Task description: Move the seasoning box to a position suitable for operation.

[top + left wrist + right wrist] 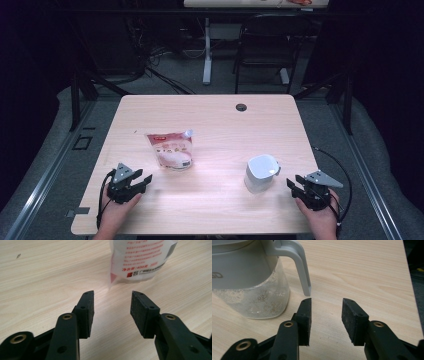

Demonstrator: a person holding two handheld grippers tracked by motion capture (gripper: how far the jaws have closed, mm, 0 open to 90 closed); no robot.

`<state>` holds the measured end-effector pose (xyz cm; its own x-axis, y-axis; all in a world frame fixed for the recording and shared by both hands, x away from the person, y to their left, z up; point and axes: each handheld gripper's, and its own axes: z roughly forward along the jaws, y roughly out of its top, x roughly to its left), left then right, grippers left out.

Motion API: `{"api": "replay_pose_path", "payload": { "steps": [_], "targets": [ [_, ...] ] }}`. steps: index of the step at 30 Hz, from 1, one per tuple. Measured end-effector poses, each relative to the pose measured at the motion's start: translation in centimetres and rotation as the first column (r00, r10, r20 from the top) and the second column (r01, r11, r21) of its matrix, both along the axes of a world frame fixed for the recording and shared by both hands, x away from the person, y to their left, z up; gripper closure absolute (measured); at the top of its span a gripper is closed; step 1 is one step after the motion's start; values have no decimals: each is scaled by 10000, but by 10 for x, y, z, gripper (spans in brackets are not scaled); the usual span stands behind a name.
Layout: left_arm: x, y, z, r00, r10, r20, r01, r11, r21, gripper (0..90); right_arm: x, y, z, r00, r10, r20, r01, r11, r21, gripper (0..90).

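Observation:
A red-and-white pouch with a spout lies flat near the middle of the wooden table. My left gripper rests open at the front left, apart from the pouch. In the left gripper view the pouch's bottom edge lies just past my empty left gripper. A white-topped clear jug stands at the front right. My right gripper is open beside it. In the right gripper view the jug and its handle sit just left of my empty right gripper.
A round cable hole marks the table's far edge. Behind the table stand a black chair and a white desk leg. The table's right edge runs close to my right gripper. Cables trail from both grippers.

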<state>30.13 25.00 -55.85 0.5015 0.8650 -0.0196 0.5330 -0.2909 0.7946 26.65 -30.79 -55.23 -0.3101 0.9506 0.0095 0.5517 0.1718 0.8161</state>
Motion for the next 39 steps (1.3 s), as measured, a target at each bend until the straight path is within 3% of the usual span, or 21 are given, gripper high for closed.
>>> {"api": "replay_pose_path", "payload": {
  "steps": [5,9,13,15,21,26,33,39],
  "targets": [
    [2,4,0,9997,199,-121,-201,9997,-141,581,1,1,-2,9995,296,-145,-296,9996,18,641],
    [0,5,0,9995,230,-201,-232,9997,-102,563,1,4,0,9984,562,-10,-562,9984,88,677],
    [-2,6,2,9995,279,-159,-284,9992,-296,538,3,10,2,9958,916,41,-916,9958,-29,700],
    [-7,9,5,9986,522,57,-518,9974,-496,540,3,12,3,9942,1073,55,-1073,9942,-5,702],
    [-8,10,2,9995,306,6,-305,9982,-522,575,10,16,3,9936,1102,266,-1098,9938,-147,679],
    [-10,10,3,9998,203,37,-201,9980,-595,585,23,22,-2,9911,1329,75,-1327,9908,-272,684],
    [-12,11,3,9998,204,12,-203,9981,-588,605,29,30,-5,9893,1456,25,-1452,9879,-542,696],
    [-12,12,3,9996,233,-167,-242,9981,-563,623,35,28,-6,9915,1294,99,-1292,9913,-234,773]
  ]
}}
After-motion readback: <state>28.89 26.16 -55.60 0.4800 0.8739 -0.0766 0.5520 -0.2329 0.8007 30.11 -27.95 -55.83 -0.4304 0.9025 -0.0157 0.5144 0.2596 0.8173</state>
